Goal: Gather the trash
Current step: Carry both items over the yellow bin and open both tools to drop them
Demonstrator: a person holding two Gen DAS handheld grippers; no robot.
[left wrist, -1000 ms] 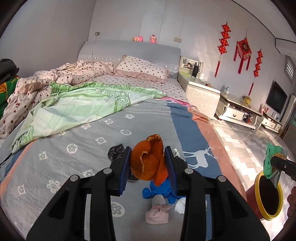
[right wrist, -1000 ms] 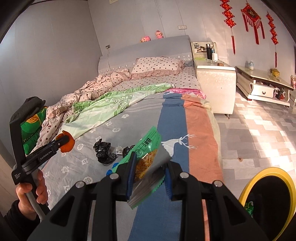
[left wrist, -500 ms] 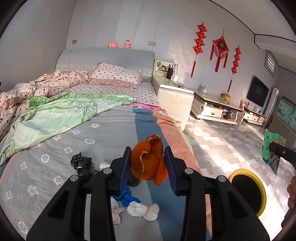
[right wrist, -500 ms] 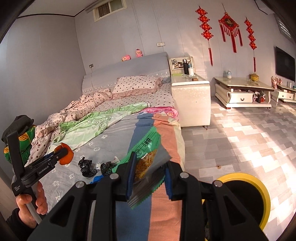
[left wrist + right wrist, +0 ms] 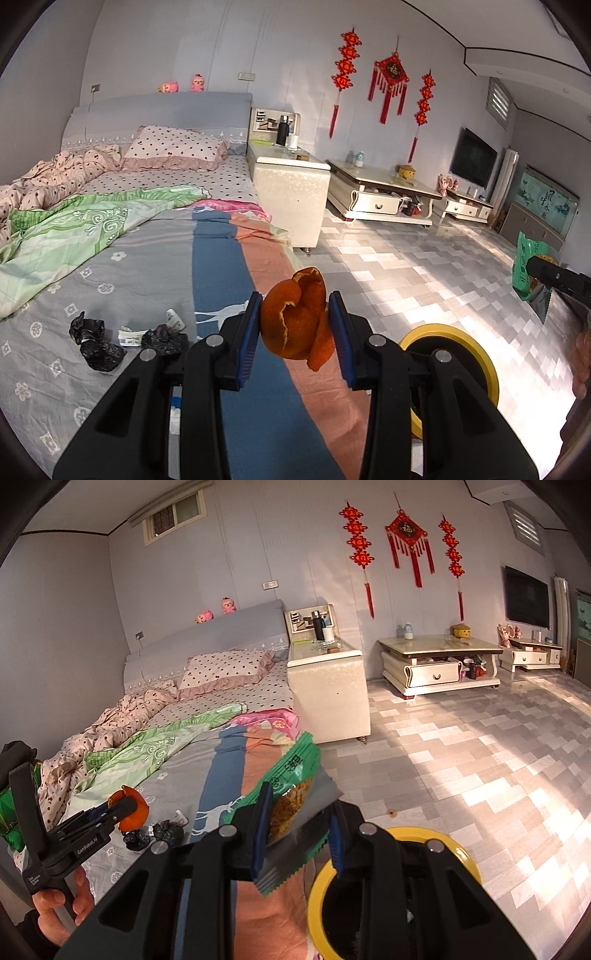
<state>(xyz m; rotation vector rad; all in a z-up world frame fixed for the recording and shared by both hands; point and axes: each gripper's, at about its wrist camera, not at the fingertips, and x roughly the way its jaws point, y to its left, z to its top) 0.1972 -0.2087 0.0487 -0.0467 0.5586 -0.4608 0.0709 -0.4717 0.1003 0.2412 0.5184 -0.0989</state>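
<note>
My left gripper (image 5: pixel 295 325) is shut on an orange peel (image 5: pixel 297 325) and holds it in the air over the bed's right edge. My right gripper (image 5: pixel 297 834) is shut on a green snack wrapper (image 5: pixel 291 797), held above the floor beside the bed. A yellow-rimmed trash bin (image 5: pixel 480 354) stands on the floor by the bed, low right of the left gripper; in the right wrist view the bin (image 5: pixel 461 853) sits just below the right gripper. Black crumpled bags (image 5: pixel 98 349) and paper scraps (image 5: pixel 129 334) lie on the bed cover.
The bed (image 5: pixel 110 258) has a grey, blue and salmon cover, a green sheet and pillows. A white nightstand (image 5: pixel 291 192) stands at the bed's right side. Low cabinets (image 5: pixel 384 195) line the far wall. Tiled floor (image 5: pixel 424 266) stretches to the right.
Both grippers have swung right, away from the bed's middle toward the floor, each still holding its item. The yellow bin now shows closer under both grippers.
</note>
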